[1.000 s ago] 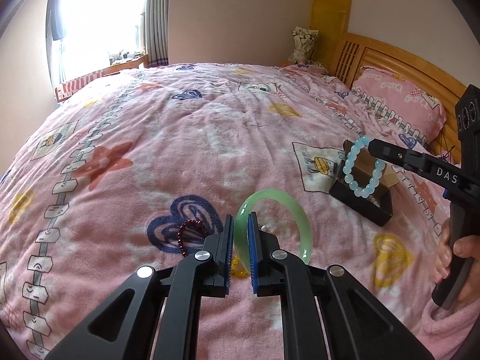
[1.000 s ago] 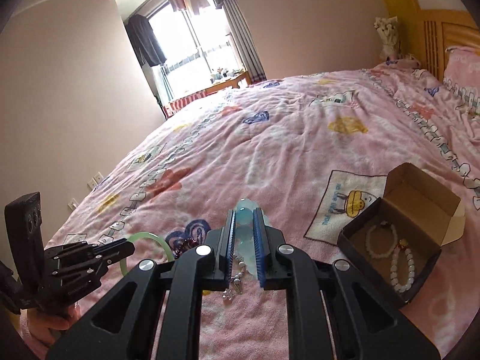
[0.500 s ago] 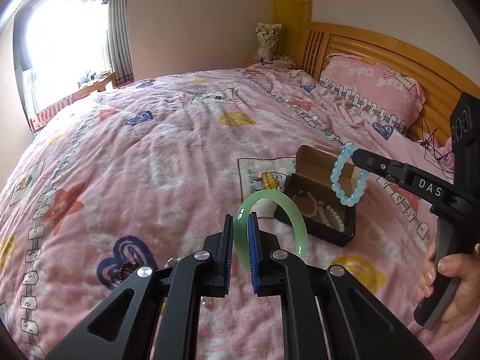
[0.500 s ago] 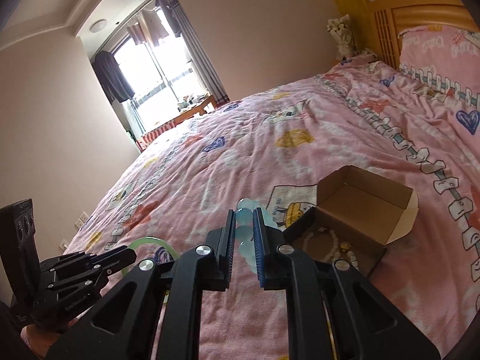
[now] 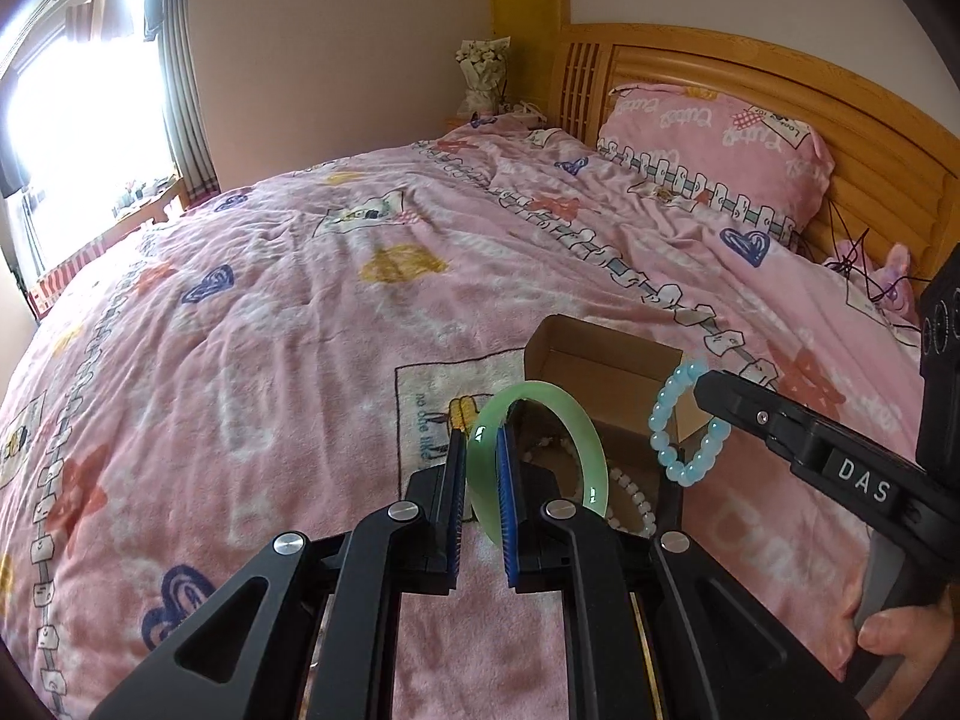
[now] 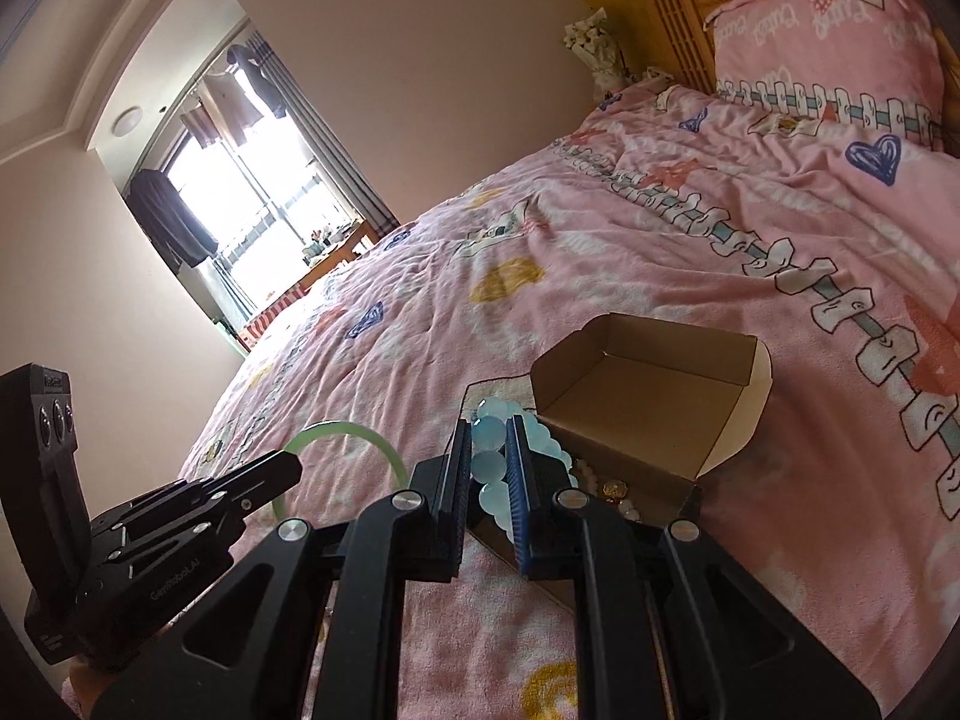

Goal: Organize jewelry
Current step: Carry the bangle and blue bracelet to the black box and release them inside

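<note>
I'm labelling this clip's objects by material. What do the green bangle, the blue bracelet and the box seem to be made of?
Green bangle: looks like jade or glass; translucent, glossy, one bright glint on its rim.
Blue bracelet: round, milky, translucent beads, possibly glass or stone, strung in a loop.
Box: cardboard, matte brown inside with folded flaps, dark outside.

My left camera looks along its fingers, low and close over the bed (image 5: 288,324), toward the headboard (image 5: 750,90). My right camera faces likewise. Both share the box (image 5: 606,372).
</note>
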The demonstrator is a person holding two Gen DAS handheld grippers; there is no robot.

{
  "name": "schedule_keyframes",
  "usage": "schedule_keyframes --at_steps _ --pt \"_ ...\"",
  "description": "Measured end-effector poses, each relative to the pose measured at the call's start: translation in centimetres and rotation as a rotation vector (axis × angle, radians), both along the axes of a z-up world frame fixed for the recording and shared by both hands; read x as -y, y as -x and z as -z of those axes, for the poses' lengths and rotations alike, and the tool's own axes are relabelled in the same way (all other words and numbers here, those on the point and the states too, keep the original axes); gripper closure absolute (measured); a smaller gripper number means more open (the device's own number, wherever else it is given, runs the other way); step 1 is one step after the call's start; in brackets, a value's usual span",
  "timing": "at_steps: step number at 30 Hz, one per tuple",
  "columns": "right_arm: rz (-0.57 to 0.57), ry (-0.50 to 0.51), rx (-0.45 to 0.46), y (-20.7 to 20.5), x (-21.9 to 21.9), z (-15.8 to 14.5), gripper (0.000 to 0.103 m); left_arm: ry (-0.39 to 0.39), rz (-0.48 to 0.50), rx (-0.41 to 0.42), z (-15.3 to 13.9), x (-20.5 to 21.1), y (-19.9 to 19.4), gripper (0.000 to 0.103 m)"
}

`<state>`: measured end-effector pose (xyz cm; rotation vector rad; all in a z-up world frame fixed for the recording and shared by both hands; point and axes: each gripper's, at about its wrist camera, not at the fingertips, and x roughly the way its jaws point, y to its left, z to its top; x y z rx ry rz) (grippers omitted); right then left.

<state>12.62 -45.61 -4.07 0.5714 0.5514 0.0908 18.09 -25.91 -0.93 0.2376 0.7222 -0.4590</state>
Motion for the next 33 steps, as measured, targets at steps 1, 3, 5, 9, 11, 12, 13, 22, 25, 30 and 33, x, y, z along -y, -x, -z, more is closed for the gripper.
schedule_keyframes --at_steps 1,3,5,9,11,12,13,22,25,30,33 --pt "0.005 -0.004 0.001 0.0 0.1 0.1 0.091 -0.005 0.005 -0.003 0.2 0.5 -0.1 0.092" --pt "0.014 -0.028 0.004 0.1 0.6 0.3 0.090 -0.009 0.020 -0.011 0.4 1.2 -0.3 0.092" --pt "0.026 -0.044 0.008 0.1 1.0 0.5 0.090 -0.020 0.033 -0.012 0.7 2.0 -0.5 0.092" --pt "0.038 -0.069 0.004 0.1 1.8 1.0 0.090 0.009 0.032 -0.032 1.0 2.6 -1.3 0.091" --pt "0.034 -0.108 0.027 0.3 2.2 1.1 0.087 0.040 0.042 -0.066 1.4 2.6 -1.8 0.090" --pt "0.030 -0.139 0.038 0.4 2.4 1.2 0.087 0.040 0.039 -0.076 1.6 2.7 -1.9 0.089" --pt "0.024 -0.149 0.041 0.5 2.5 1.1 0.087 0.029 0.032 -0.076 1.8 2.7 -2.0 0.089" --pt "0.024 -0.128 0.064 1.1 2.1 -0.1 0.087 0.036 0.002 -0.001 0.4 0.9 -0.6 0.057" --pt "0.007 -0.118 0.061 0.9 1.6 -0.2 0.087 0.054 -0.017 0.003 -0.2 -0.8 0.1 0.051" --pt "-0.040 -0.079 0.052 0.2 -0.3 -0.7 0.085 0.045 -0.076 0.053 -0.3 -5.5 2.1 0.043" --pt "-0.109 -0.023 0.037 -0.5 -2.8 -1.1 0.075 0.036 -0.142 0.054 0.1 -9.6 2.9 0.043"
